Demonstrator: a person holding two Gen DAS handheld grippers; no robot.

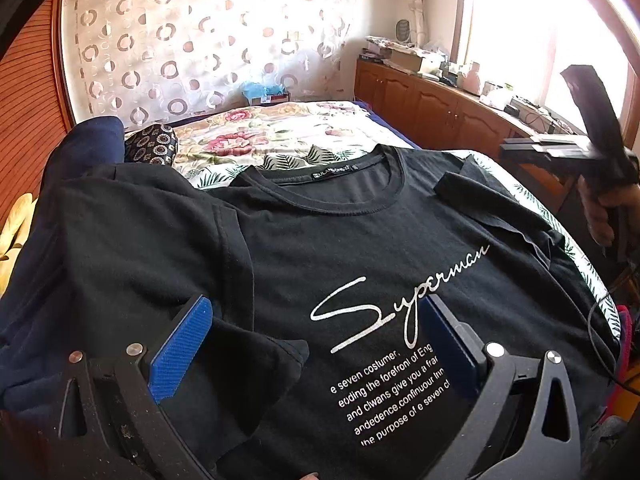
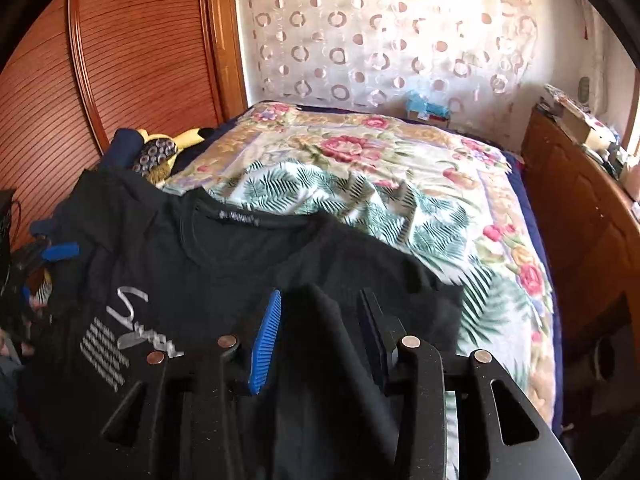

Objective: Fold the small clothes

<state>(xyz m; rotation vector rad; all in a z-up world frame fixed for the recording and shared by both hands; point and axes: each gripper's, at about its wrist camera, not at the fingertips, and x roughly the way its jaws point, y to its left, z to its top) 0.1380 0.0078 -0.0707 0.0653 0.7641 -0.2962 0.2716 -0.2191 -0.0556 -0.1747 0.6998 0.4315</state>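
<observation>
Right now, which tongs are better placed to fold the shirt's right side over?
The right tongs: they sit open at the right edge of the black shirt, a fold of it between them. The left tongs hover open over the left side, already folded in.

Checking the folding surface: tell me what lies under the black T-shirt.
Under the black T-shirt a leaf-print sheet shows over a floral bedspread; beneath its middle is hidden.

Daylight glares through the window (image 1: 520,32); fisheye edges curve darkly.
</observation>
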